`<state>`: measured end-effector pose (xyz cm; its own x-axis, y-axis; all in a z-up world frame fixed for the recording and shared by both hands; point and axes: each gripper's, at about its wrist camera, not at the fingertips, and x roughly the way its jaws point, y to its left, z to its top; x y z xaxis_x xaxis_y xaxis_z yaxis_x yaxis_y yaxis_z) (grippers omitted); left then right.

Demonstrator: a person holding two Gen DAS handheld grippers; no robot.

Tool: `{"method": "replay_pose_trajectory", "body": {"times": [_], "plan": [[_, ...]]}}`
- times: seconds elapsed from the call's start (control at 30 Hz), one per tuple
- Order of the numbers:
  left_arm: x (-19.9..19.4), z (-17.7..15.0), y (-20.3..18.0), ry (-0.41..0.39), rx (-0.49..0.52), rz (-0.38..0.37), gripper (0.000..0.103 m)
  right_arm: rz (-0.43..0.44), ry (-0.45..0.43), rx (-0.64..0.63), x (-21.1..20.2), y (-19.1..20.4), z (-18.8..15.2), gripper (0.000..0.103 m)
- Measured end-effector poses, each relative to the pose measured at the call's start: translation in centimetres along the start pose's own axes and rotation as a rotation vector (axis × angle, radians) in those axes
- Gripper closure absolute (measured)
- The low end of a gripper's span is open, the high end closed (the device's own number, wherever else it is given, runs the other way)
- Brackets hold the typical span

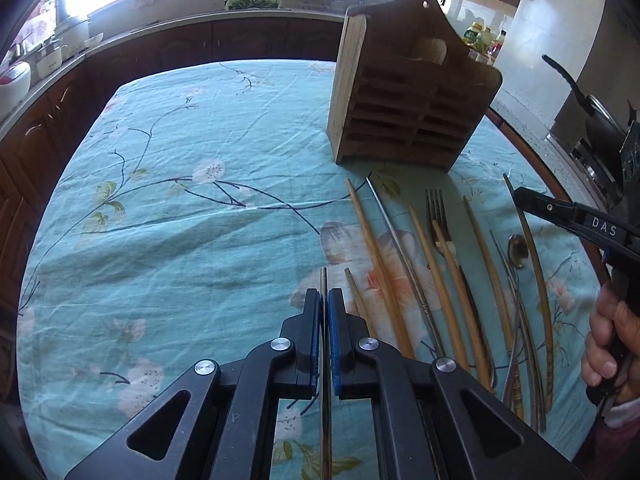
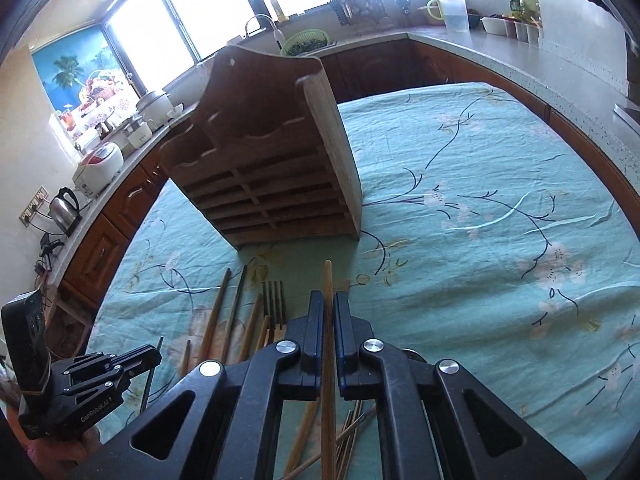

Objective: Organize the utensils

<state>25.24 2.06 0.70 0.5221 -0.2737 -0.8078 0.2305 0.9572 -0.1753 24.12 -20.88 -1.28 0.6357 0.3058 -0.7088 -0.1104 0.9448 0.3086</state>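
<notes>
The left tool [image 1: 325, 300] pinches a thin chopstick [image 1: 323, 280] above the table [image 1: 180, 220]. To its right lie chopsticks, a fork [image 1: 436, 208] and a spoon [image 1: 518, 250], before a wooden holder [image 1: 400, 92].

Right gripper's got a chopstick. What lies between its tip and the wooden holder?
Right wrist view: only bare tablecloth separates the wooden chopstick in the right gripper from the wooden holder.
</notes>
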Motion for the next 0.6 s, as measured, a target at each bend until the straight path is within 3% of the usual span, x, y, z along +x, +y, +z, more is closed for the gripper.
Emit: {"method": "replay_pose_trajectory", "body": {"times": [0.6], "plan": [[-15.7,-1.8,1.1,-0.297,-0.012,-0.125,0.101,0.101,-0.182,-0.031,-10.7,3.0,0.8,0.099]]}}
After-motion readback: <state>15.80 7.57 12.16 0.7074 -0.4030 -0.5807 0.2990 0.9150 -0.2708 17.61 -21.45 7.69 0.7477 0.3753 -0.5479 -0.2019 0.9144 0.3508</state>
